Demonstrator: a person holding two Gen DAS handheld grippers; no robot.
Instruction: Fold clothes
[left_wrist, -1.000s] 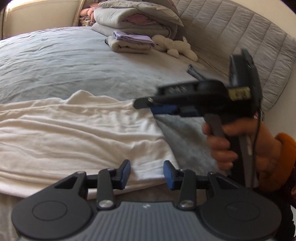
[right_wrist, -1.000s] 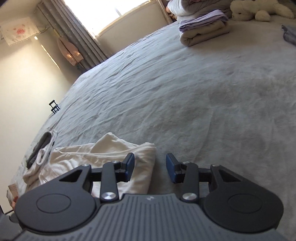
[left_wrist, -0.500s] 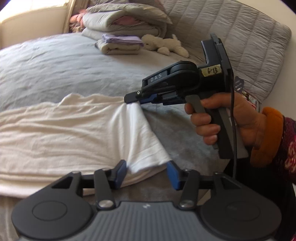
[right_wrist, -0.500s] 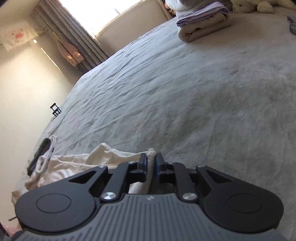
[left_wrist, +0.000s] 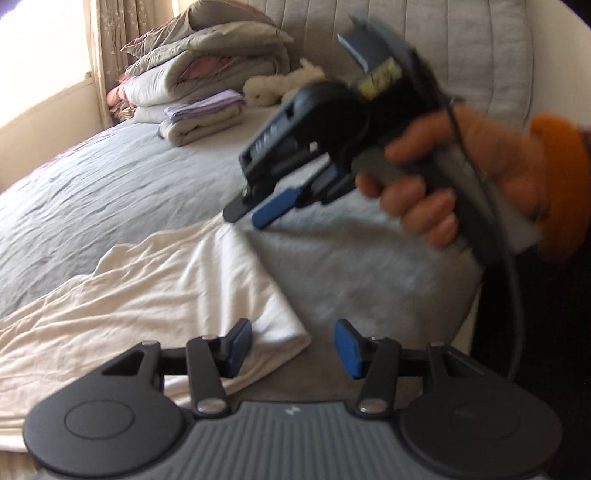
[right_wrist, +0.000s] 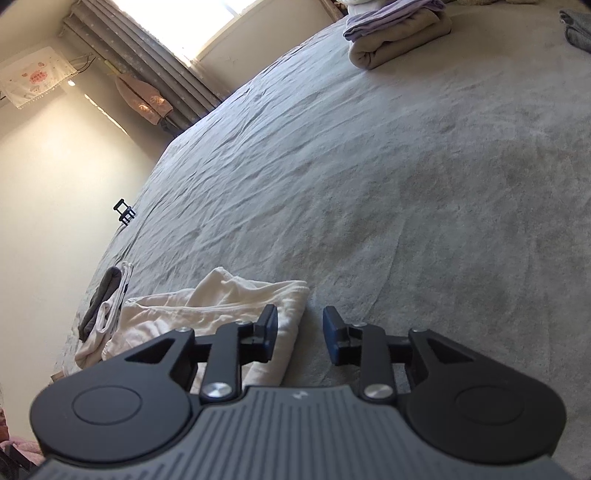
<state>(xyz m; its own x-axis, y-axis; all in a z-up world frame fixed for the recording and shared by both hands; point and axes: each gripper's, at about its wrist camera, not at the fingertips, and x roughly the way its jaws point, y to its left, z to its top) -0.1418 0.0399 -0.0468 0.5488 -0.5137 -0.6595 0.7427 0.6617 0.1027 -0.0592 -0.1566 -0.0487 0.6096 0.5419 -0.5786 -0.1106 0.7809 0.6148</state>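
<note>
Cream garment (left_wrist: 155, 291) on grey bedspread (left_wrist: 92, 192). Grippers black, blue pads (left_wrist: 347, 352). Orange cuff (left_wrist: 561, 177). Folded stack (left_wrist: 201, 120): lilac over beige. White plush toy (left_wrist: 280, 86). Grey quilted headboard (left_wrist: 461, 44). Grey curtain (right_wrist: 147, 62), small pale star pattern.

Right gripper (left_wrist: 266, 210) side lettering: pale raised letters run along the black body, smeared by motion blur; I cannot read them.
Right gripper yellow sticker (left_wrist: 380, 79): a small tag near the top of the body, dark marks on it, too blurred to read.
Wall cloth (right_wrist: 35, 77): a white hanging with pink pictures and small red characters, too small to read.
Gripper base mark (right_wrist: 300, 396): a tiny pale logo on the ribbed grey plate, no letters.
</note>
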